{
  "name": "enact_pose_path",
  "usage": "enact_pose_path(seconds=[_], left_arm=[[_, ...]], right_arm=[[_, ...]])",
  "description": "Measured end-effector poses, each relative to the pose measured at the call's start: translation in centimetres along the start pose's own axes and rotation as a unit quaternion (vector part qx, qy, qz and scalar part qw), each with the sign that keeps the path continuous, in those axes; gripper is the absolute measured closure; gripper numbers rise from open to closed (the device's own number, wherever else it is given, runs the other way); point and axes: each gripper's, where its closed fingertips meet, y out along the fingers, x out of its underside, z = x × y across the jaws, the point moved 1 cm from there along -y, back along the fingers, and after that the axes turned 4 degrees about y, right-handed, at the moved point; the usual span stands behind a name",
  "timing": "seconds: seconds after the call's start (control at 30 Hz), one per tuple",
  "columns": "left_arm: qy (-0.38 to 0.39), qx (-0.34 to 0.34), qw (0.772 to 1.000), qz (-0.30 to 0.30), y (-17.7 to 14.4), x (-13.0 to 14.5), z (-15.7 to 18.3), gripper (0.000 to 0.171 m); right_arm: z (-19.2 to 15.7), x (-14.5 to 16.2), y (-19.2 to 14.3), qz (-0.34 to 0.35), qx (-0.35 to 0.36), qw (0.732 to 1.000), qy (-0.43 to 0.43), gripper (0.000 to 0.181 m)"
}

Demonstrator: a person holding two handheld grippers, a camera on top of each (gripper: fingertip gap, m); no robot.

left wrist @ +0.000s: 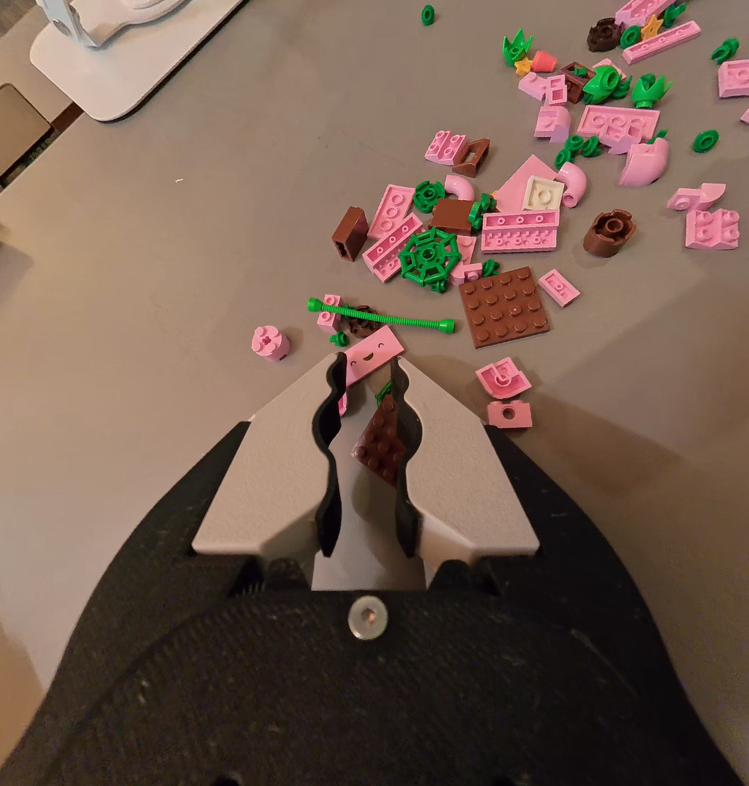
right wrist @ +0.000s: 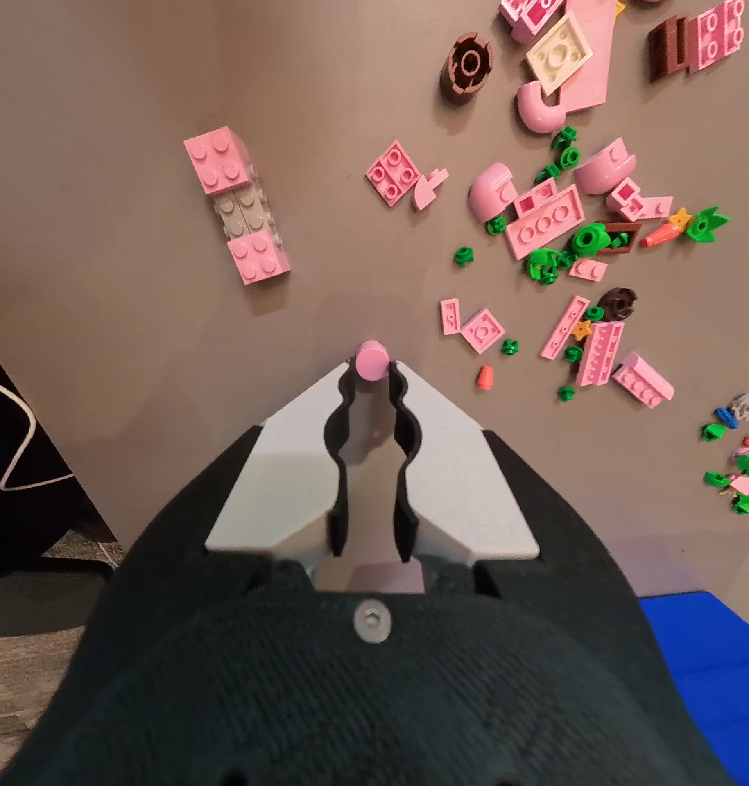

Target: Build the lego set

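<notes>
My right gripper (right wrist: 371, 366) has its jaws pinched on a small round pink stud piece (right wrist: 371, 360) above the grey-brown surface (right wrist: 109, 212). Left gripper (left wrist: 368, 361) jaws are narrow around a pink smiley-face tile (left wrist: 370, 351); I can't tell whether they're gripping it.

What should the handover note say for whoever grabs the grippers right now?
Left gripper: slightly open, holding nothing; it hovers over a pink smiley-face tile and a small brown plate on the table.
Right gripper: shut on a small pink round piece at its fingertips.
Done: one pink and tan brick stack lies assembled, left of the loose pile.
Left: nearly everything. Pink, green and brown pieces are loose on the grey table, including the brown 4x4 plate, green web piece and green ridged hose.
</notes>
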Motion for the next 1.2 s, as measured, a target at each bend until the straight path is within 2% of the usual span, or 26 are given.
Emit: enact_pose_path(seconds=[0.9,1.2], left_arm=[[-0.002,0.001,1.000,0.000,0.00,0.01,-0.01,0.152],[-0.001,0.001,1.000,0.000,0.00,0.01,0.01,0.152]], right_arm=[[-0.19,0.16,0.44,-0.009,-0.003,1.000,-0.015,0.166],[-0.15,0.09,-0.28,0.000,0.003,1.000,-0.008,0.159]])
